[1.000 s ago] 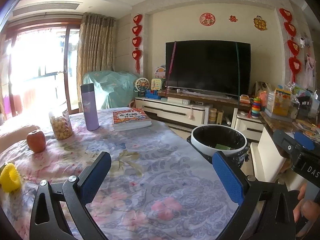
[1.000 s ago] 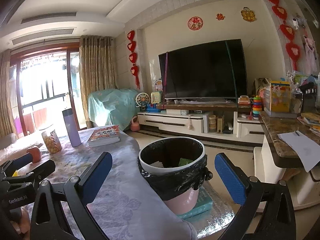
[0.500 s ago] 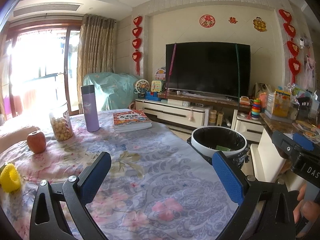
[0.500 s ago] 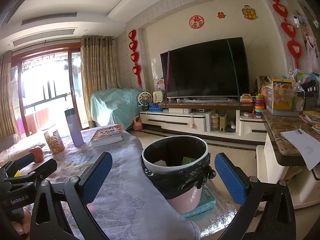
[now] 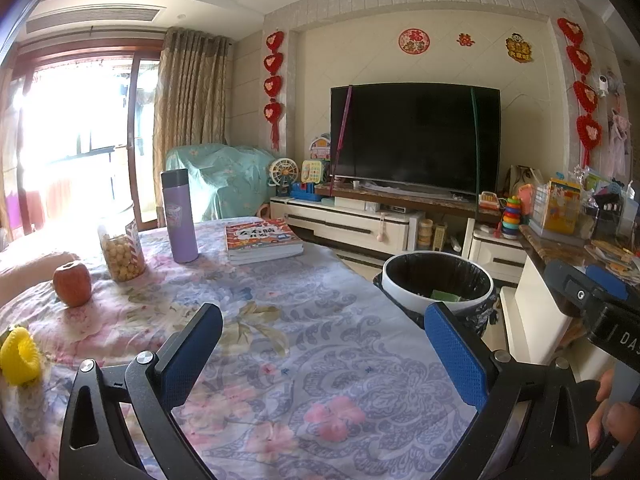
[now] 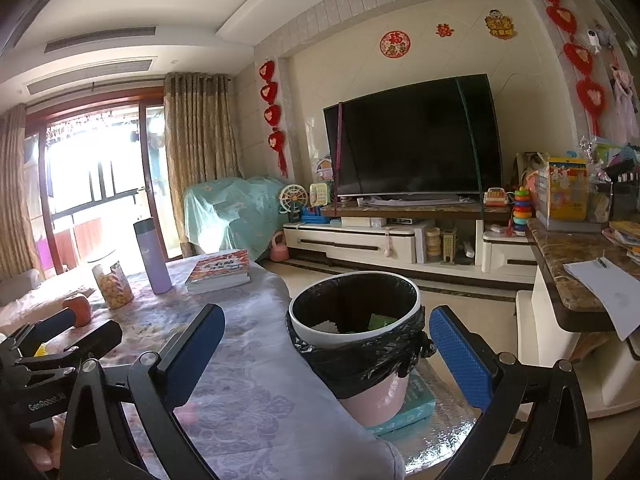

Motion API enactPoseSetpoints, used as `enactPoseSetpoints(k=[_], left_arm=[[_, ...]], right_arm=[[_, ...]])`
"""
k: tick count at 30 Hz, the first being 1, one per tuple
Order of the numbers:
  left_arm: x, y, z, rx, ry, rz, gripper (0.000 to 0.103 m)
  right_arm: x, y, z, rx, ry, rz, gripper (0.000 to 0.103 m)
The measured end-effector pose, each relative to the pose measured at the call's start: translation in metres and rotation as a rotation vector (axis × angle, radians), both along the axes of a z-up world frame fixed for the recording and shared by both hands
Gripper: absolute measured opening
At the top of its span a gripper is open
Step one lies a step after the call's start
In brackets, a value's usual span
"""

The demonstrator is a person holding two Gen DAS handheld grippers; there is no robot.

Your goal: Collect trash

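The trash bin (image 6: 354, 364) is pink with a white rim and a black liner. It stands just past the table's edge, straight ahead of my right gripper (image 6: 328, 346), which is open and empty. White crumpled paper (image 6: 326, 326) and a green scrap (image 6: 380, 322) lie inside. My left gripper (image 5: 324, 346) hovers open and empty over the floral tablecloth (image 5: 304, 320), with the bin (image 5: 438, 284) ahead to its right. A yellow ring-shaped item (image 5: 18, 356) lies at the table's left edge.
An apple (image 5: 72, 284), a snack jar (image 5: 122, 252), a purple bottle (image 5: 179, 216) and a book (image 5: 262, 240) stand on the table's far side. The bin rests on a teal box (image 6: 416, 404). A marble counter (image 6: 568, 264) with paper is at the right.
Both grippers have shifted only slightly and stay open. Nothing was picked up or let go.
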State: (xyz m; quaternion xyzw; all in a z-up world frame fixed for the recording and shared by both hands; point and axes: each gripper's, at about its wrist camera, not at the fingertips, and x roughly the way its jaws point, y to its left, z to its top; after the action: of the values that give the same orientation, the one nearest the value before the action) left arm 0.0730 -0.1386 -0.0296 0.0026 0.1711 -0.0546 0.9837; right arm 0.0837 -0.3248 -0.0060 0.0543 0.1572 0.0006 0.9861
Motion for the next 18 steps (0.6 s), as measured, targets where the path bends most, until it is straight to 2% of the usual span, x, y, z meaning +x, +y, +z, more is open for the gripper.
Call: enactPoseSetpoints(k=[18], left_arm=[[0.0,0.0,0.0,0.004,-0.001,0.001,0.102]], right_arm=[[0.0,0.011,0.004,0.006,-0.008,0.019,0.103]])
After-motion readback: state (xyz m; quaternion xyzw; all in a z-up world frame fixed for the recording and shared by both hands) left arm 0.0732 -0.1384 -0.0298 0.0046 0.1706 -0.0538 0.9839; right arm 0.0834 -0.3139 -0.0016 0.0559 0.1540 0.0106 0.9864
